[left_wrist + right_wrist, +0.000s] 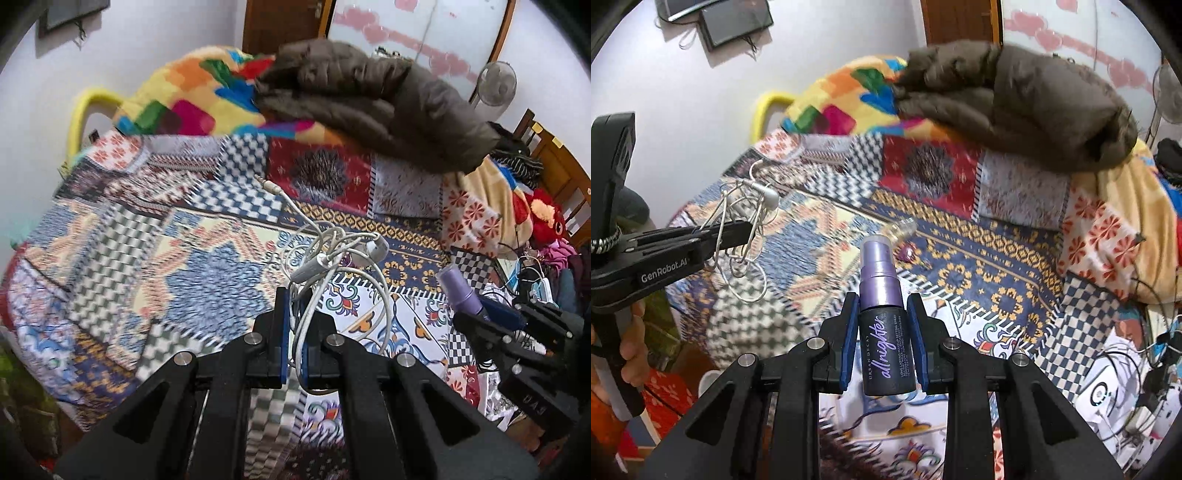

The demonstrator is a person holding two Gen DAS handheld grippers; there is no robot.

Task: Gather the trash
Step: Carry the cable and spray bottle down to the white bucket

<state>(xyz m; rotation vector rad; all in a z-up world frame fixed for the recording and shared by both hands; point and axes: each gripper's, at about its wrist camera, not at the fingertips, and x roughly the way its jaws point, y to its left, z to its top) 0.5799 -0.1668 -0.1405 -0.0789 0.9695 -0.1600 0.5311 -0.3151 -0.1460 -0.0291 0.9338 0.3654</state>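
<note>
earphones and spray bottle lifted over the patchwork bed

left gripper point(293, 314) has its blue-padded fingers point(279, 332) pressed nearly together on a tangled white wired earphone set point(328, 258); the cord loops hang out ahead of and below the tips, with the jack plug point(266, 184) sticking out far forward and an earbud point(376, 249) to the right; the bundle hangs above the multicoloured patchwork bedspread point(155, 258); right gripper point(882, 332) pinches a small black and purple spray bottle with "all nighter" lettering point(884, 332) between its blue pads, the bottle upright along the fingers point(849, 339), its purple cap end pointing away; seen from the right wrist, the left gripper sits off to the left, cords dangling from it; at the far end of the bed lie a brown puffy jacket point(1034, 107) and a bright block-patterned fleece blanket point(842, 99), touching; a small clear bottle point(903, 229) lies on the bedspread just beyond the spray bottle's cap.
</note>
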